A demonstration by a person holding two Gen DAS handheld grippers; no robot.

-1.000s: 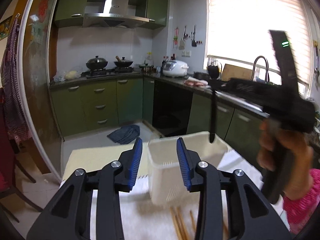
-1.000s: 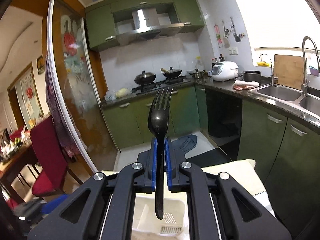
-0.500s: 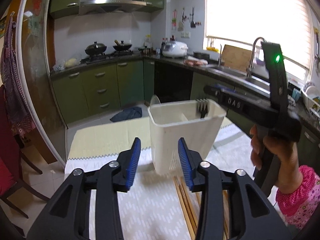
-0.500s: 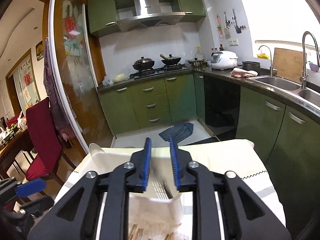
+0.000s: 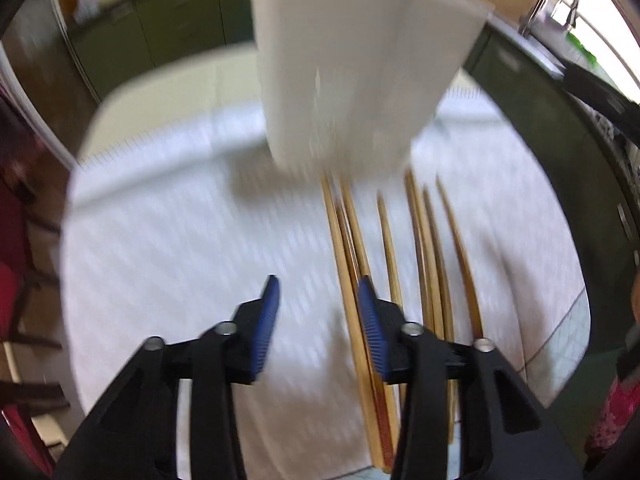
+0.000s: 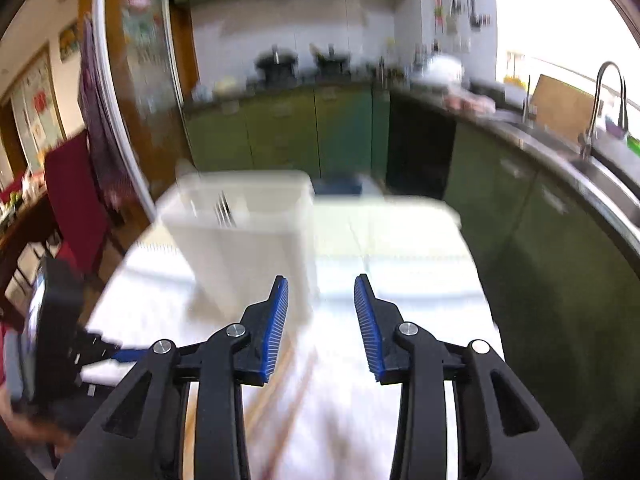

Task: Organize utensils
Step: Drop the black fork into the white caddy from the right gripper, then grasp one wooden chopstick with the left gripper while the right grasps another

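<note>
A white plastic utensil holder (image 5: 360,64) stands on the white tablecloth (image 5: 180,240). It also shows in the right wrist view (image 6: 244,236), with the tines of a black fork (image 6: 225,210) sticking up inside. Several wooden chopsticks (image 5: 392,264) lie on the cloth in front of the holder. My left gripper (image 5: 318,300) is open and empty, low over the left chopsticks. My right gripper (image 6: 322,300) is open and empty, to the right of the holder. Both views are blurred.
Green kitchen cabinets (image 6: 288,132) and a counter with a sink and tap (image 6: 600,108) run behind and to the right of the table. A red chair (image 6: 76,196) stands at the left. The left gripper's body (image 6: 56,332) shows low left in the right wrist view.
My right gripper has let go of the black fork into the holder, opened and pulled back to the right. My left gripper has tilted down toward the chopsticks.
</note>
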